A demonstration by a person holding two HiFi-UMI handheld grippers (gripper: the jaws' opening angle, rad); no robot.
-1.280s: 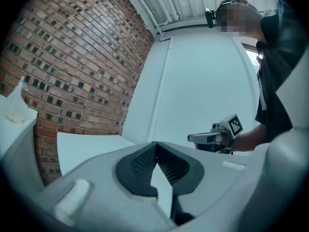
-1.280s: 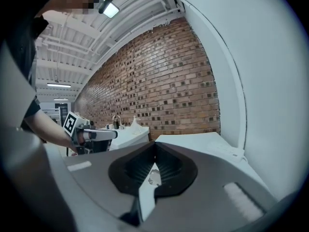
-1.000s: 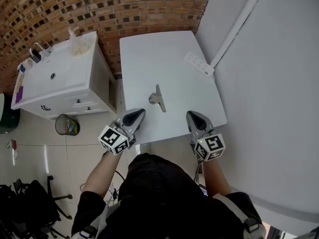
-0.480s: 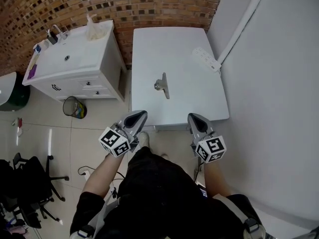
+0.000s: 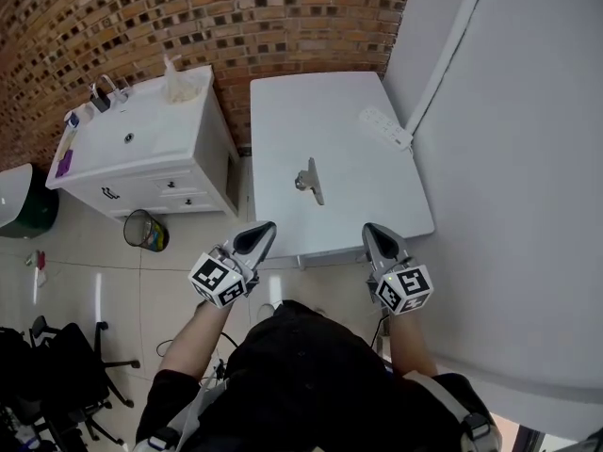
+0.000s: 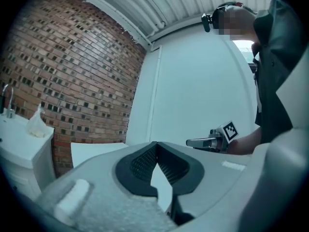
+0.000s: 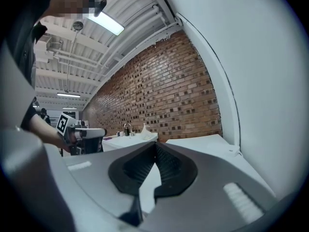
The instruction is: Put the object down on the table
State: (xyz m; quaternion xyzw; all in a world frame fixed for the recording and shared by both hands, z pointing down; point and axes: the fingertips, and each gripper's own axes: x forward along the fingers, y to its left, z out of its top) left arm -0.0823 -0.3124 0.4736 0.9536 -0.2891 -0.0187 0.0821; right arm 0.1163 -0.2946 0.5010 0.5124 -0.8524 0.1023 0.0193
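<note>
Silver metal object (image 5: pixel 308 179) on white table (image 5: pixel 283 121), frame centre.
Left gripper (image 5: pixel 265 228), right gripper (image 5: pixel 375 231) closed, empty; black mesh bin (image 5: pixel 146 231), mid-left, holds colourful litter.

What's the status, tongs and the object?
Left tongs shut, empty. Right tongs shut, empty. Metal object lying on the white table, clear of both. Nothing in the way; power strip off at the right edge.

head view — steeply down from above the table (image 5: pixel 320 121) | gripper views — level, close behind own jaws | shared: table, brick wall (image 5: pixel 236 17)
</note>
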